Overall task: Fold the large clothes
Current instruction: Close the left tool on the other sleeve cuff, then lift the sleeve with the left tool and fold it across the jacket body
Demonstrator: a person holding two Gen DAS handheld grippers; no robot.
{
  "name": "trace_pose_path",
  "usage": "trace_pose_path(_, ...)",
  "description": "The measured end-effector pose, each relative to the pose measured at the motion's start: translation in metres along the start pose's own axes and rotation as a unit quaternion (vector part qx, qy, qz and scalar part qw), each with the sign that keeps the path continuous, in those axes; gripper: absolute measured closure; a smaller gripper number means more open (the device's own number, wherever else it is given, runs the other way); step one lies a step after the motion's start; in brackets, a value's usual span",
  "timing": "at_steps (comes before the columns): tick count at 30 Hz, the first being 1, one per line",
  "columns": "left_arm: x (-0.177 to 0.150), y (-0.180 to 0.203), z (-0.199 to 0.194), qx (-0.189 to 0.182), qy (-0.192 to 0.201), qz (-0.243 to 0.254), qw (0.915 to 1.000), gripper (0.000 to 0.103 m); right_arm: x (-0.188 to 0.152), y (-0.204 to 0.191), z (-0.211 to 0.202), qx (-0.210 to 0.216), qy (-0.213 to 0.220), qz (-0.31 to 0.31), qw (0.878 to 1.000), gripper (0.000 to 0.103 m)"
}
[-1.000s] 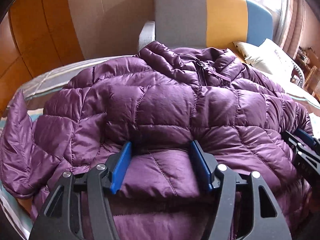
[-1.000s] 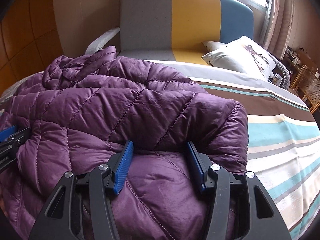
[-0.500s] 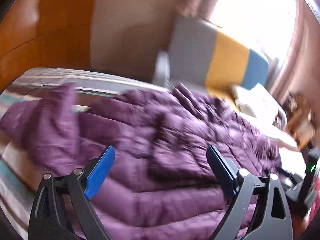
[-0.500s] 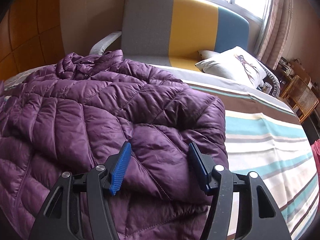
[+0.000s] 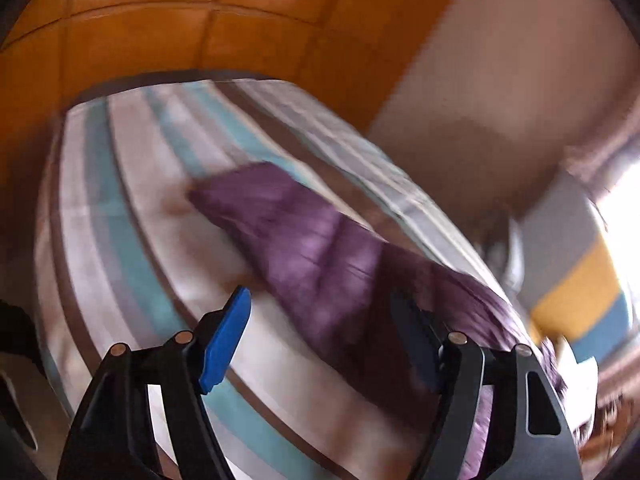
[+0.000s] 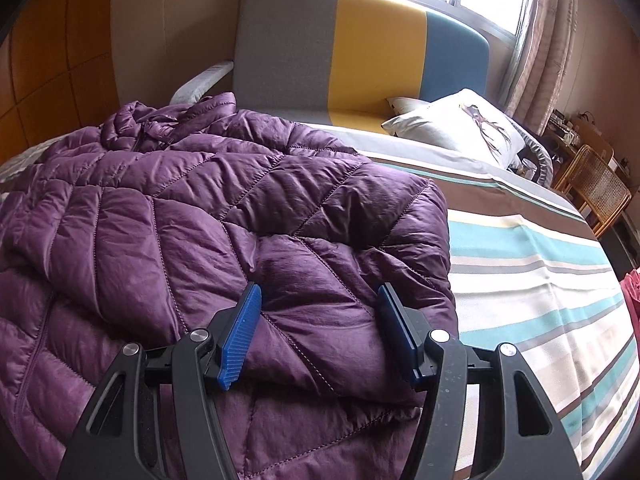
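Material: purple quilted down jacket, glossy and puffy, spread on the striped bedspread, collar toward the grey, yellow and blue headboard.
Fold state: right flank already doubled over, thick rounded edge lying just beside the bare stripes; lower hem layer showing beneath it.
Left sleeve: one sleeve stretched flat away from the body across the bedspread, seen blurred in the left wrist view.
Change, left: a second ago pressed down on the jacket front with pads dug into the quilting; now swung off it toward the sleeve side, view smeared by fast motion.
Left gripper: released, jaws wide, nothing between them, hanging above the bedspread where sleeve meets body.
Change, right: lifted slightly off the folded edge, otherwise barely shifted.
Right gripper: released, jaws spread over the folded flank, pads just above or lightly on the fabric, nothing pinched.
Meaning: right-side fold apparently finished; judged next, the outstretched sleeve to be taken and brought in over the body.
Risk: slippery shell and trapped air likely to spring the fold open once unweighted.
Nearby: white pillow beyond the jacket, well apart.
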State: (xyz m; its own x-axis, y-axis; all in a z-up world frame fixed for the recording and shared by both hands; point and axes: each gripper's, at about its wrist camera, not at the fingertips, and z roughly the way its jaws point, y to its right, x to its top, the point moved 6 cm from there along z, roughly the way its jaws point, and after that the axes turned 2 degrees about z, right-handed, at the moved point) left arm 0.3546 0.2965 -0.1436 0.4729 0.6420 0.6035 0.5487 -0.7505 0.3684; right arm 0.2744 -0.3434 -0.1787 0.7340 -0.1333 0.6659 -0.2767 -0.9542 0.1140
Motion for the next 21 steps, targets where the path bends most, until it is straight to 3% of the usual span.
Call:
trace_pose_path(4,0.014,-0.030,0.029,0.025,-0.017,-0.042,0.9987,0.031,-0.001,-0.002,0.000,-0.006,0.000,-0.004,1.000,0.043)
trace_pose_path(11,0.018,-0.042,0.078,0.027,-0.045,-0.074,0.9959,0.032,-0.002,-0.003,0.001,-0.010,0.003,-0.005,1.000,0.043)
trace_pose_path(13,0.016,-0.047,0.089,0.017,-0.059,-0.094,0.9937,0.052,-0.002,-0.003,0.001,-0.010,0.003,-0.006,1.000,0.043)
trace_pose_path(14,0.015,-0.049,0.092,0.014,-0.062,-0.102,0.9927,0.055,-0.002,-0.003,0.001,-0.011,0.003,-0.006,1.000,0.043)
trace_pose_path(16,0.015,-0.051,0.095,0.006,-0.057,-0.108,0.9925,0.093,-0.003,-0.003,0.001,-0.011,0.003,-0.006,1.000,0.043)
trace_pose_path(21,0.016,-0.059,0.080,0.016,-0.023,-0.115,0.9930,0.098,-0.003,-0.003,0.000,-0.011,0.003,-0.004,1.000,0.043)
